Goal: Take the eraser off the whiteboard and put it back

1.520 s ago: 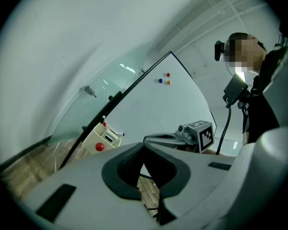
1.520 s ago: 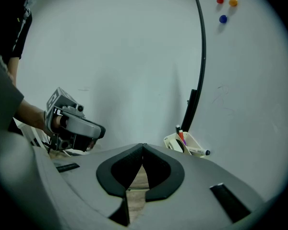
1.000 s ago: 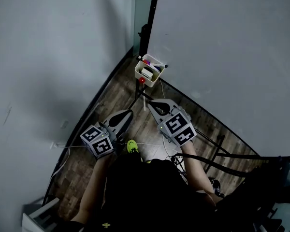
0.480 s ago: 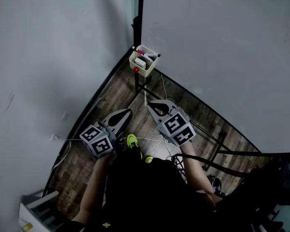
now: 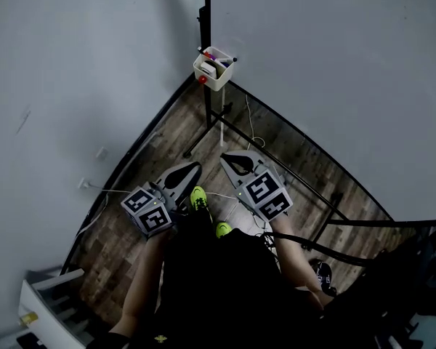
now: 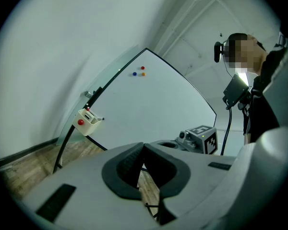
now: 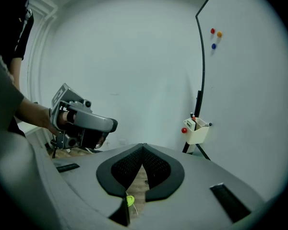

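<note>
A cream holder box [image 5: 214, 70] hangs at the left edge of the whiteboard [image 5: 334, 71], with a red knob on its side. It holds markers and a white block that may be the eraser [image 5: 208, 68]; I cannot tell for sure. Both grippers hang low over the wooden floor, well short of the box. My left gripper [image 5: 190, 171] is shut and empty, and my right gripper [image 5: 229, 159] is shut and empty too. The left gripper view shows the box [image 6: 88, 122] far ahead on the left. In the right gripper view the box [image 7: 197, 130] is ahead on the right.
Three small magnets [image 6: 139, 71] stick high on the whiteboard. Black stand legs [image 5: 218, 118] and cables [image 5: 305, 240] cross the plank floor [image 5: 142, 202]. A plain wall [image 5: 73, 86] closes the left side. A white rack [image 5: 47, 304] stands at the lower left. Yellow-green shoes [image 5: 198, 197] show below.
The holder box has slid up and away in the head view and the magnets have left it, as I back off from the whiteboard. Both grippers stay shut.
</note>
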The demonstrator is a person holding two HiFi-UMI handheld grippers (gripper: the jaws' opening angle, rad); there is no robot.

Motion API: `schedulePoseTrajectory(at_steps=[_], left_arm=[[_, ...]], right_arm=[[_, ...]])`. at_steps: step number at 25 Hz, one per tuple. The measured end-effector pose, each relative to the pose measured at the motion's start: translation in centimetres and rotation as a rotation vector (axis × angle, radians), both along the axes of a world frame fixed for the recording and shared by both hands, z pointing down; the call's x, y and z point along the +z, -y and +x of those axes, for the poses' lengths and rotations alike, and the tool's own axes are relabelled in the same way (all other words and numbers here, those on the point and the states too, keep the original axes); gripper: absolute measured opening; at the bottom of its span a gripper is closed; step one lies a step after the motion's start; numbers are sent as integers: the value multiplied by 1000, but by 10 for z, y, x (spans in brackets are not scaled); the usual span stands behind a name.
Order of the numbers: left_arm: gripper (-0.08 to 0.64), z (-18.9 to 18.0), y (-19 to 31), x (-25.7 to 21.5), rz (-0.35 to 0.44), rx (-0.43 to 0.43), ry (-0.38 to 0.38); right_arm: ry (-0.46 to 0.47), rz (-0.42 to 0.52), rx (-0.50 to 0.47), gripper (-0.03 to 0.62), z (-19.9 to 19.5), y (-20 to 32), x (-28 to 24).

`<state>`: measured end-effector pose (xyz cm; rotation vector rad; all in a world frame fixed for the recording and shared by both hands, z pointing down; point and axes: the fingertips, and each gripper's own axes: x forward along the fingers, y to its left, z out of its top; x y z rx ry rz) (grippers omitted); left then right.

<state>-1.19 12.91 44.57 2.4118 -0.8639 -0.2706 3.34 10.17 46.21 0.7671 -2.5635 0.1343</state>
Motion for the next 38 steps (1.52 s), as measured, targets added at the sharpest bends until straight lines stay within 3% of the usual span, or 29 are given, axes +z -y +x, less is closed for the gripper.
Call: schedulePoseTrajectory(at_steps=[11, 24, 38], left_arm=[[9, 13, -53, -1, 12, -28, 9], [9, 6, -64, -11, 29, 5, 13], [9, -11, -65, -7, 23, -42, 6]], right_arm=[[63, 15, 2, -2, 16, -44, -11], [49, 26, -41, -2, -9, -46, -26], [14, 7, -83, -2, -20, -51, -15]])
